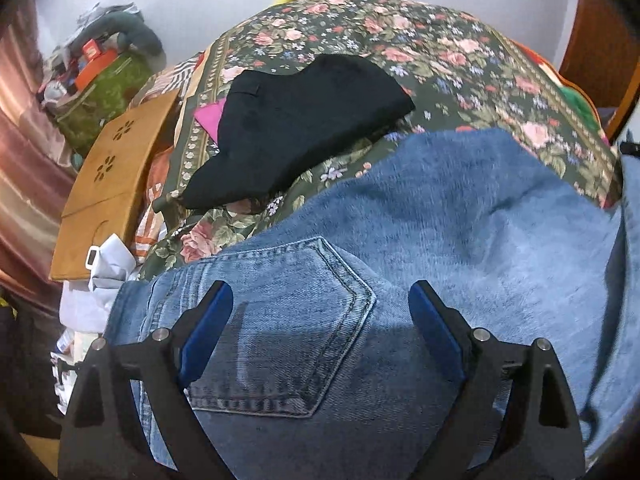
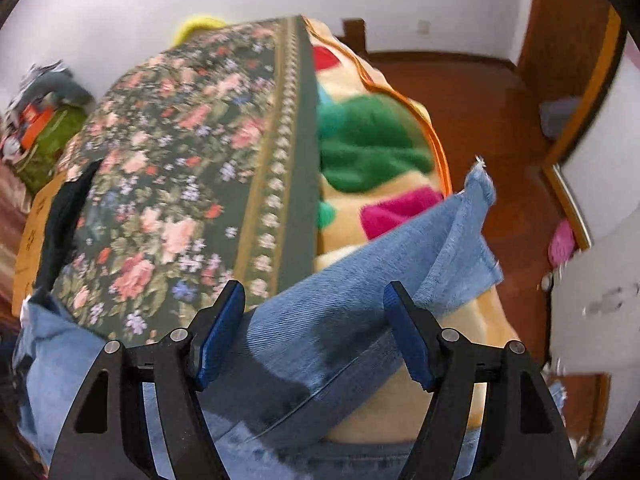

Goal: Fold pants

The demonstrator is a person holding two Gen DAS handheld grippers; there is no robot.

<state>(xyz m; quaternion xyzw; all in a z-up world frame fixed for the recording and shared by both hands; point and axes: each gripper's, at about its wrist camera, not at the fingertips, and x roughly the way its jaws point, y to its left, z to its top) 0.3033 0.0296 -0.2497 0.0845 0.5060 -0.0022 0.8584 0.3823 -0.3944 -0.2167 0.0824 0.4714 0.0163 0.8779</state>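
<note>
Blue jeans (image 1: 440, 220) lie on a floral bedspread (image 1: 400, 40) beneath both grippers, left (image 1: 320, 296) and right (image 2: 314, 296), fingers spread wide, released.

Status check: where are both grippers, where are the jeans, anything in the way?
Left gripper open over the jeans, at the back pocket. Right gripper open over a leg. Black garment on the floral bedspread beyond.

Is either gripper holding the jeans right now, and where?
Neither. The left gripper is open above the jeans' back pocket; the right gripper is open over a leg.
</note>
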